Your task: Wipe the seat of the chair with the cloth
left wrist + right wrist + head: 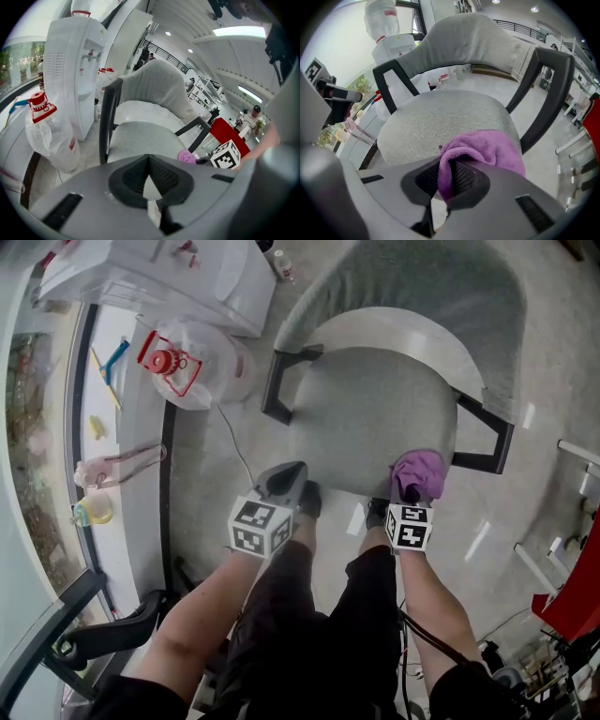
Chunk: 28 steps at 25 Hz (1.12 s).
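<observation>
Purple cloth [487,150] pinched in right tool [449,180], bunched just ahead of its jaws at seat's [440,117] near edge. Left tool [149,161] pressed together, empty. Best bet: press flat, long overlapping strokes fwd.

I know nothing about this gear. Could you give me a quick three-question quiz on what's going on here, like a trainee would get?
1. True or false: the left gripper holds the purple cloth.
2. The cloth is: A) at the chair seat's front edge, near the person; B) against the backrest; C) on the floor.
3. Fill in: the cap of the water jug beside the seat is ____.
Key: 1 false, the right gripper clamps it; 2 A; 3 red.
</observation>
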Each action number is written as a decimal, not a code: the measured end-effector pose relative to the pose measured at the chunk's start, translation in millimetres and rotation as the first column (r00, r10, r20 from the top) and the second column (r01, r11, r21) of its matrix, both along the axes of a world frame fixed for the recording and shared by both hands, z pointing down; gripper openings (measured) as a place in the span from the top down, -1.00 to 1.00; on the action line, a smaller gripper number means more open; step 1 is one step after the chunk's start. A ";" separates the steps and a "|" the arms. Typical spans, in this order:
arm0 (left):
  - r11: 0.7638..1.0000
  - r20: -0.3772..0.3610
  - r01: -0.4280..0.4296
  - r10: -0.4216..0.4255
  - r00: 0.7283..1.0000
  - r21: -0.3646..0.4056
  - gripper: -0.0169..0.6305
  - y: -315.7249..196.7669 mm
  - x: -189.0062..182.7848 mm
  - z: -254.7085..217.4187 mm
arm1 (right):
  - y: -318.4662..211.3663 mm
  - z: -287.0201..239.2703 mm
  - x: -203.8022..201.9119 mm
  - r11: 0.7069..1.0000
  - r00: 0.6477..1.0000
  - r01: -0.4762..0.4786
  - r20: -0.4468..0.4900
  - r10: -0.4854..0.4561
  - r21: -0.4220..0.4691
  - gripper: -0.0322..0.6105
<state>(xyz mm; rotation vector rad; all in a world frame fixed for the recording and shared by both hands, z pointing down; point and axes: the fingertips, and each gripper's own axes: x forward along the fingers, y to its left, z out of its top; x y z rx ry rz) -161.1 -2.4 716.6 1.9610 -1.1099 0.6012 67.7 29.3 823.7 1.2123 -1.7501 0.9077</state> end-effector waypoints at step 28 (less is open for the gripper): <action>0.994 0.018 0.107 -0.107 0.994 -0.004 0.92 34.1 -83.7 -18.2 | 10.1 -5.6 -237.1 0.897 0.873 0.442 0.242 -0.423 -0.025 0.81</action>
